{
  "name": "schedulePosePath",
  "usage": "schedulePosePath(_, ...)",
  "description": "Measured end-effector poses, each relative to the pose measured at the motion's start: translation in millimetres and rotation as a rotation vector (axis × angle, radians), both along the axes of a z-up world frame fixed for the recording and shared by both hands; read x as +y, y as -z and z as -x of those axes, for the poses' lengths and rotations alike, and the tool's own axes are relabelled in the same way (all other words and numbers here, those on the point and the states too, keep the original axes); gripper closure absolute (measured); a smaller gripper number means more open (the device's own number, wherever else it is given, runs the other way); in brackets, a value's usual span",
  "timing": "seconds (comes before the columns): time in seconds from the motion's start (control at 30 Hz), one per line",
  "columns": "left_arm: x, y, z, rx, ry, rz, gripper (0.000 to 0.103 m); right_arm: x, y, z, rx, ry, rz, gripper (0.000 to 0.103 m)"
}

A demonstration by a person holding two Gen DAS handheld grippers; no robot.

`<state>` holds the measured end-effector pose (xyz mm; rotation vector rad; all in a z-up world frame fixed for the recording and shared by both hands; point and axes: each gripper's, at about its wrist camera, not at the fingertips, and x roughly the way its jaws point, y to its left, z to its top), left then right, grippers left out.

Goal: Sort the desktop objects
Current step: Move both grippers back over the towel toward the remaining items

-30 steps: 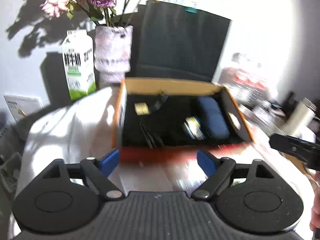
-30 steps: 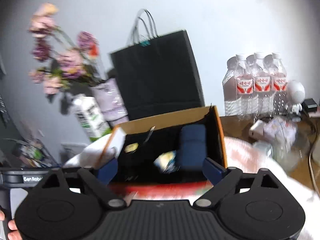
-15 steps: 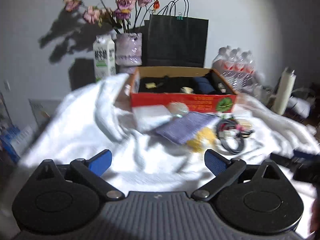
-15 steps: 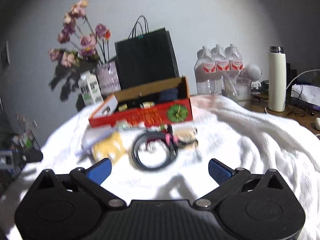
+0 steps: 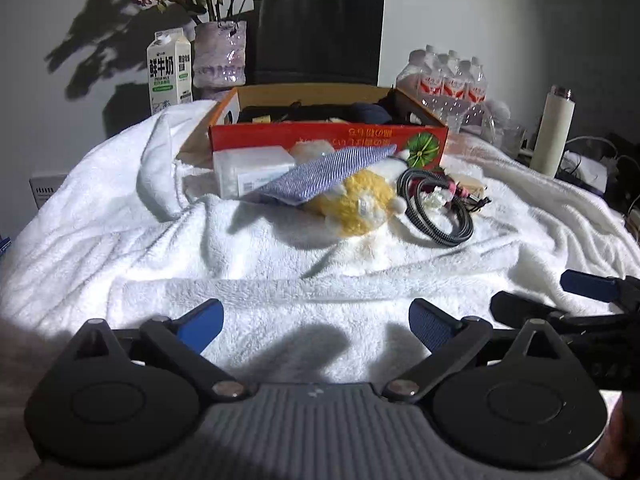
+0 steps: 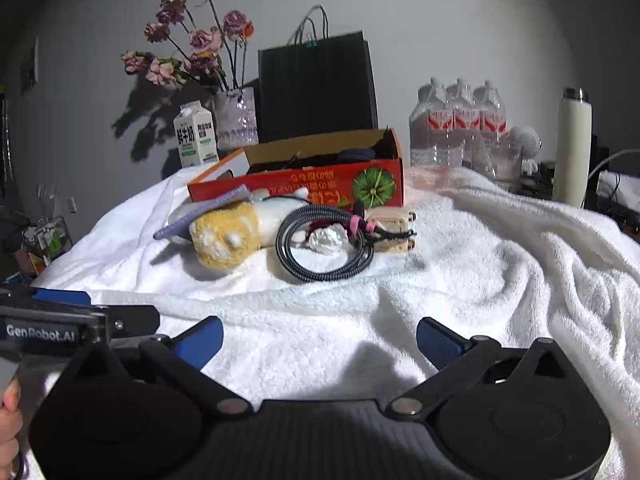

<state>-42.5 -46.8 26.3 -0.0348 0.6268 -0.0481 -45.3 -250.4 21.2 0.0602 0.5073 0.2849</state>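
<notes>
A red and orange cardboard box (image 5: 328, 138) (image 6: 304, 184) stands open at the back of a white towel, with dark items inside. In front of it lie a yellow plush toy (image 5: 356, 204) (image 6: 226, 240), a blue striped cloth (image 5: 320, 174), a white packet (image 5: 252, 170), a coiled braided cable (image 5: 436, 208) (image 6: 324, 244), a crumpled white piece (image 6: 326, 238) and a beige charger block (image 6: 394, 224). My left gripper (image 5: 316, 322) is open and empty over the near towel. My right gripper (image 6: 320, 338) is open and empty, low beside it.
Behind the box stand a milk carton (image 5: 168, 72), a vase of dried roses (image 5: 220, 54) and a black paper bag (image 5: 320, 36). Water bottles (image 6: 460, 124) and a white flask (image 6: 572, 148) stand at the right. The towel (image 5: 120, 248) lies in folds.
Both grippers have pulled far back and down from over the box to the towel's near edge. The items in front of the box have come into view. Both stay open.
</notes>
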Motion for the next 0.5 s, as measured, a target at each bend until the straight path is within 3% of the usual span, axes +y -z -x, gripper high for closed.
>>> schedulePosePath(0.33,1.3,19.7,-10.6,0.061,0.007,-0.009,0.002,-13.4,9.6,-11.8,0.086,0.009,-0.088,0.000)
schedulePosePath(0.5,4.7,21.0,-12.5,0.074,0.001,0.015,0.002,-10.4,11.4,-15.0,0.109,0.011,-0.074,0.000)
